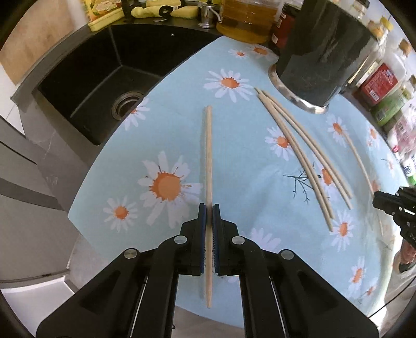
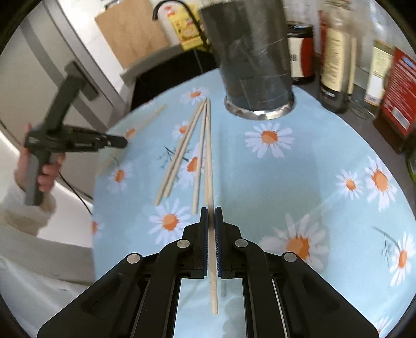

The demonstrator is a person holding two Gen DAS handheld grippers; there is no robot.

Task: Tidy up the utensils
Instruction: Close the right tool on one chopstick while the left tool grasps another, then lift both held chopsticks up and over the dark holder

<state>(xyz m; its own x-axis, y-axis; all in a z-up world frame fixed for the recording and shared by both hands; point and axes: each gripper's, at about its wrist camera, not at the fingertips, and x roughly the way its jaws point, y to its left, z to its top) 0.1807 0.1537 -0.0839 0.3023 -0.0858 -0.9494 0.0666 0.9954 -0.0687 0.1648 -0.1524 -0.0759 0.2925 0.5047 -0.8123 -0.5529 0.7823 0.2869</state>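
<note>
My left gripper (image 1: 208, 208) is shut on a wooden chopstick (image 1: 208, 156) that points forward over the daisy-print blue mat (image 1: 247, 161). My right gripper (image 2: 210, 210) is shut on another wooden chopstick (image 2: 208, 161), aimed toward the dark cylindrical utensil holder (image 2: 254, 57). Three loose chopsticks (image 2: 182, 150) lie on the mat left of the right gripper; they also show in the left wrist view (image 1: 299, 153). The holder (image 1: 322, 52) stands at the mat's far right in the left view. The left gripper (image 2: 78, 141) shows at the left of the right view, the right gripper (image 1: 395, 205) at the right edge of the left view.
A black sink (image 1: 104, 85) lies left of the mat. Bottles and jars (image 2: 338, 52) stand behind and right of the holder. An oil jug (image 1: 247, 18) and yellow items sit at the back. The counter edge runs along the mat's near side.
</note>
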